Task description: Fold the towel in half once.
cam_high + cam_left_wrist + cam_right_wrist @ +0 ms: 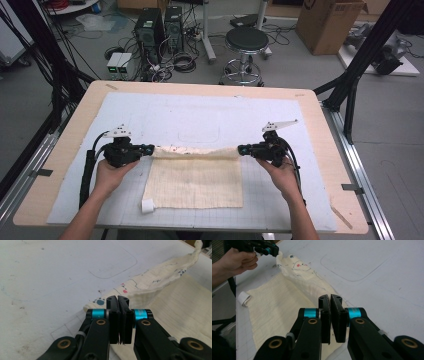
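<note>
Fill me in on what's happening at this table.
A person is folding a cream cloth on the white mat. The left gripper and the right gripper are each shut on a corner of the cloth's far edge, holding that edge raised between them, while the near part lies flat.

Cloth [160, 282] corner hidden between fingers [113, 315] — printed figures too small to tell.

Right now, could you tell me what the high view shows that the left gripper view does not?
High view alone: both hands, the right gripper, the stool beyond the table, and the white roll at the cloth's near corner. Left gripper view alone: coloured paw prints on the cloth. Both: the left gripper shut on the cream cloth over the white mat.
</note>
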Demonstrator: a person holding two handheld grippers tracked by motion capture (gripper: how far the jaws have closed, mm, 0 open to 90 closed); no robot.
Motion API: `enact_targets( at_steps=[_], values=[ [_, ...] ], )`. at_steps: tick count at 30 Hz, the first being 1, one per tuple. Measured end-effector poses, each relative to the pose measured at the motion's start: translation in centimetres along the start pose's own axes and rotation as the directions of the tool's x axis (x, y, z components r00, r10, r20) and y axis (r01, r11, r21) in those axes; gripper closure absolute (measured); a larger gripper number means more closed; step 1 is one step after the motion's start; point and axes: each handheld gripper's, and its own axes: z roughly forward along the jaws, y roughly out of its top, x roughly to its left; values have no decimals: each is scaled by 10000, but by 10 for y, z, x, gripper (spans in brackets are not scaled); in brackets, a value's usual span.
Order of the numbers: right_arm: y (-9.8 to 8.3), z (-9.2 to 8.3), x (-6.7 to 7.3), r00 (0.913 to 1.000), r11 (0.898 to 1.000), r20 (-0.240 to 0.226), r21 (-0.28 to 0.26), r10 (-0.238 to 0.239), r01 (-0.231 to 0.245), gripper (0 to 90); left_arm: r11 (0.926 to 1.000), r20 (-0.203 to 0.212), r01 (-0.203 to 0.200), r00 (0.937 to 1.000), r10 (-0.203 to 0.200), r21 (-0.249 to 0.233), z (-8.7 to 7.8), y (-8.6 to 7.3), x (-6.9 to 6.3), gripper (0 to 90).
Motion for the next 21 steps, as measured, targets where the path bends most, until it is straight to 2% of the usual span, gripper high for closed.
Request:
enact_targets(
  at_steps=[2, 7, 21],
  values=[
    [-2, -1, 2, 10000, 10000, -55, 22, -42, 43, 869, 9999, 93, -168, 9998, 168, 14, -2, 0, -3, 876],
    [-11, -3, 8, 9998, 9999, -101, 41, -143, 143, 869, 9996, 434, -261, 9987, 267, -147, -7, -5, -11, 876],
    [-36, -5, 25, 9991, 9992, -281, 207, -333, 339, 869, 9988, 716, -491, 9962, 489, 18, -20, -33, -24, 876]
  ],
)
